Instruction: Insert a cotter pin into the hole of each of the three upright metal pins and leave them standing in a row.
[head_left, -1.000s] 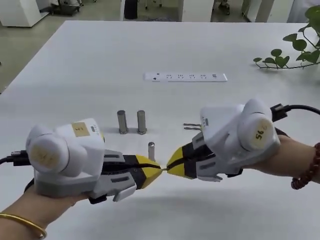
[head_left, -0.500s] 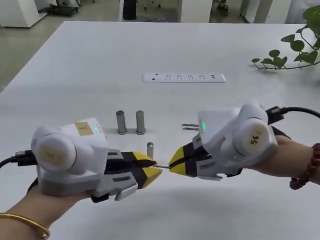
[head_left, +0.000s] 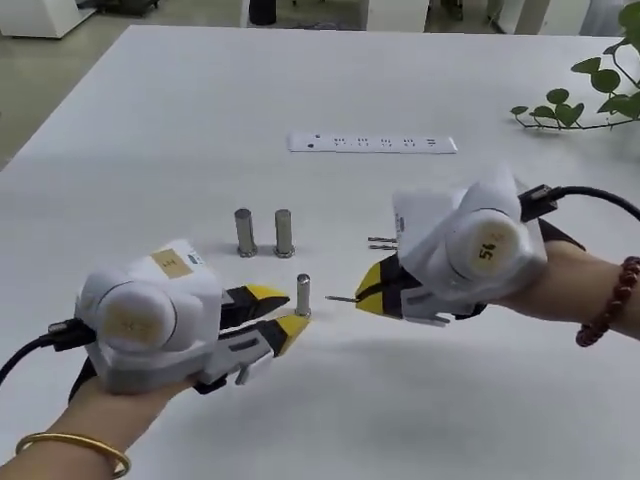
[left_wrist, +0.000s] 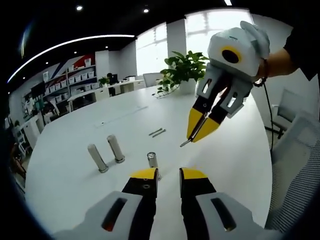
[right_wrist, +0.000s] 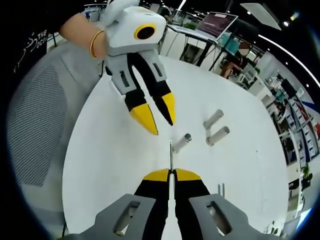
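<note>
- Holes in the metal pins were too small to make out in any view.
- cotter pin (head_left: 342, 298): only its front end stuck out. The rest was hidden between the jaws of the right gripper (head_left: 368, 288).
- Right gripper was pinched tight on that cotter pin. Its tip pointed at the near metal pin (head_left: 303, 296), close but apart.
- left gripper (head_left: 290, 310): jaws spread, nothing between them. The near metal pin stood just ahead of its tips; contact couldn't be told.
- Metal pins: three, all upright on the table (head_left: 180, 120). One was near, and the back-left pin (head_left: 243, 232) and back-right pin (head_left: 284, 232) stood side by side behind it.
- Cotter pins: three. One was held, and two spare cotter pins (head_left: 380, 242) lay flat beside the right gripper, partly covered by it in the head view.
- plant (head_left: 590, 90) was cut off at the frame edge.
</note>
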